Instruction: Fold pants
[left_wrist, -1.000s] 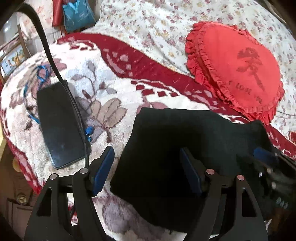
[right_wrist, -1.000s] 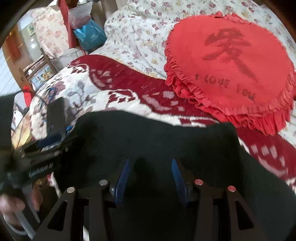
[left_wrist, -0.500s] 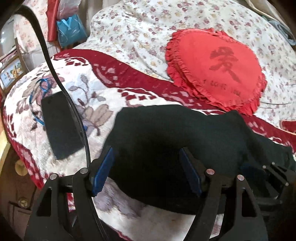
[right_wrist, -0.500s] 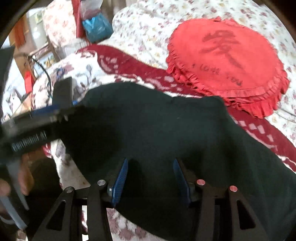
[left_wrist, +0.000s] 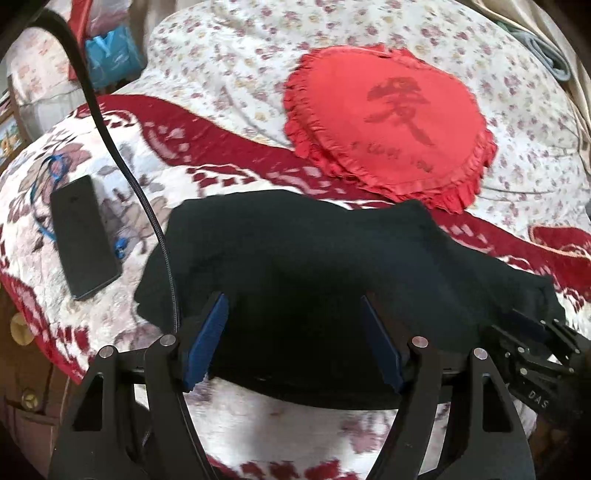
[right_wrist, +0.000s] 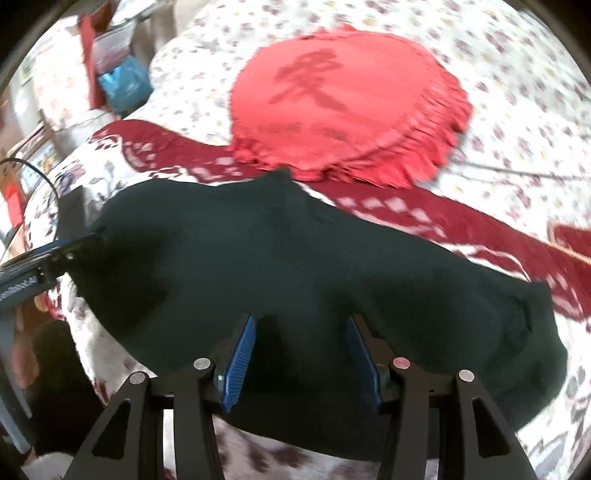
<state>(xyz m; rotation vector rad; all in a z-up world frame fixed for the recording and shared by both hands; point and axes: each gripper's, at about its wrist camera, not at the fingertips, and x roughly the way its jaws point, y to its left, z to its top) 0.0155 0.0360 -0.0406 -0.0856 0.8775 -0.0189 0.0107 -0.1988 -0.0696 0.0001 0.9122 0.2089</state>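
Note:
The black pants (left_wrist: 295, 266) lie folded into a thick flat block on the floral blanket of the bed, also seen in the right wrist view (right_wrist: 295, 266). My left gripper (left_wrist: 293, 332) is open, its blue pads wide apart over the near edge of the pants, holding nothing. My right gripper (right_wrist: 301, 350) is open over the near edge of the pants, empty. The right gripper also shows at the lower right of the left wrist view (left_wrist: 535, 343).
A red heart-shaped ruffled cushion (left_wrist: 388, 125) lies just behind the pants. A black phone (left_wrist: 83, 236) with a blue cord lies on the blanket to the left. A black cable (left_wrist: 122, 158) crosses the left side. The bed's left edge drops off beside a wooden cabinet (left_wrist: 22, 387).
Both grippers have drawn back toward me and risen, so more of the pants and bed shows. The pants lie still on the blanket. Both grippers stay open.

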